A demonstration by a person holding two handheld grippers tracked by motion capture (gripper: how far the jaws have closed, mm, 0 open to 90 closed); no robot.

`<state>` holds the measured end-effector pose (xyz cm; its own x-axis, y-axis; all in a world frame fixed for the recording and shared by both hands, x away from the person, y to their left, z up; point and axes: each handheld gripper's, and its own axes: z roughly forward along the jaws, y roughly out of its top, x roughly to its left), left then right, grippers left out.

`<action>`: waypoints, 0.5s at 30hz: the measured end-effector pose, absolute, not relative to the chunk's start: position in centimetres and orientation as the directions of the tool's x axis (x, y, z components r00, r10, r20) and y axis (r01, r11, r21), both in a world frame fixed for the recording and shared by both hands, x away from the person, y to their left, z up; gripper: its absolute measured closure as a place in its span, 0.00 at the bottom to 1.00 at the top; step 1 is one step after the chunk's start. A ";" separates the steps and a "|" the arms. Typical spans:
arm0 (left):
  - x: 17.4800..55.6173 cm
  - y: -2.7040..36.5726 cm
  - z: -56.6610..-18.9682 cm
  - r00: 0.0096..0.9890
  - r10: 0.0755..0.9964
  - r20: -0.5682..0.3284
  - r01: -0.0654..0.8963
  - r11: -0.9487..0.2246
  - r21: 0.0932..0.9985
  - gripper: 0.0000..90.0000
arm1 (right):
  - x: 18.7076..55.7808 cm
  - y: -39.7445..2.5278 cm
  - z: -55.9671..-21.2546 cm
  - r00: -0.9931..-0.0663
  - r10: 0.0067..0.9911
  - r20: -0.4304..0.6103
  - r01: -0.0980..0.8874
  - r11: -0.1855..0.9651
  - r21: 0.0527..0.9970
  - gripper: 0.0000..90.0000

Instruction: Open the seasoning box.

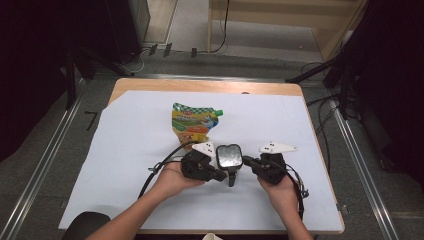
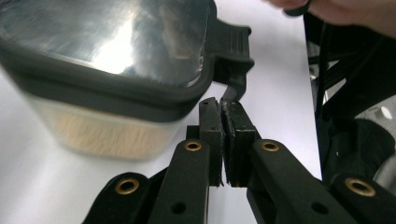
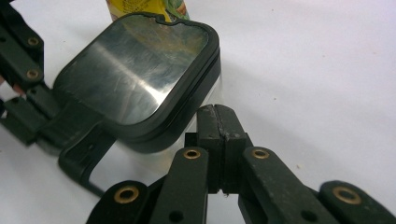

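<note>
Fingers of both tools are pressed together. Left gripper [image 2: 223, 140]: pads clenched, a thin black tip of the latch [image 2: 232, 65] running down between them; looks pinched, though contact is narrow. Right gripper [image 3: 219, 140]: pads clenched on nothing, sitting just beside the container's near corner.

Container [image 1: 229, 155]: squarish clear box with a black-rimmed, shiny lid [image 3: 135, 77], standing on the white sheet [image 1: 125, 165] between the two grippers, near the table's front. Pale contents show through its wall in the left gripper view.

Step in hand, as I judge it: working the lid's latch loose. Next move likely calls for the left tool to pull the tab outward while the right braces the box so it does not slide.

Farther back: pouch [image 1: 194, 124], lying flat, apart from the box. Green, yellow and orange printing, spout at a top corner; lettering too small to read.
</note>
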<state>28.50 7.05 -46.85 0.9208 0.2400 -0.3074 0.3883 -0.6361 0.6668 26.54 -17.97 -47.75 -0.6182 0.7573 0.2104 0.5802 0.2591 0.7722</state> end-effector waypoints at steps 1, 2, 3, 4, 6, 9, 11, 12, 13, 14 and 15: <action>28.5 7.3 -46.7 0.920 0.237 -0.311 0.389 -0.636 0.666 0.99 | 26.3 -18.1 -47.6 -0.619 0.758 0.206 0.577 0.260 0.775 1.00; 28.5 7.5 -46.5 0.921 0.236 -0.310 0.388 -0.635 0.668 0.98 | 26.1 -18.2 -47.5 -0.617 0.760 0.204 0.576 0.259 0.776 1.00; 28.5 7.7 -46.3 0.924 0.236 -0.301 0.381 -0.635 0.672 0.98 | 25.8 -18.4 -47.4 -0.617 0.761 0.202 0.575 0.260 0.776 1.00; 28.5 8.2 -46.0 0.922 0.238 -0.304 0.385 -0.631 0.674 0.97 | 25.2 -18.7 -47.2 -0.614 0.761 0.210 0.579 0.253 0.775 1.00; 28.6 8.4 -45.9 0.923 0.239 -0.301 0.384 -0.630 0.675 0.96 | 25.0 -18.7 -47.1 -0.614 0.760 0.215 0.580 0.249 0.776 1.00; 28.8 8.9 -45.7 0.919 0.265 -0.292 0.394 -0.623 0.676 0.86 | 24.0 -18.8 -46.7 -0.616 0.757 0.217 0.578 0.248 0.777 1.00; 28.9 9.2 -45.7 0.917 0.263 -0.299 0.398 -0.620 0.676 0.80 | 23.0 -18.6 -46.4 -0.621 0.757 0.204 0.568 0.256 0.782 1.00; 29.0 9.2 -45.7 0.917 0.264 -0.300 0.400 -0.623 0.672 0.80 | 23.0 -18.6 -46.4 -0.621 0.757 0.204 0.568 0.256 0.782 1.00; 29.0 9.3 -45.7 0.914 0.259 -0.311 0.404 -0.622 0.671 0.78 | 22.7 -18.6 -46.3 -0.623 0.754 0.208 0.568 0.253 0.783 1.00; 29.1 9.5 -45.7 0.915 0.258 -0.310 0.403 -0.626 0.668 0.73 | 21.9 -18.4 -46.3 -0.632 0.745 0.214 0.566 0.254 0.785 1.00; 29.1 9.5 -45.7 0.915 0.258 -0.310 0.403 -0.626 0.668 0.72 | 21.9 -18.4 -46.3 -0.632 0.745 0.214 0.566 0.254 0.785 1.00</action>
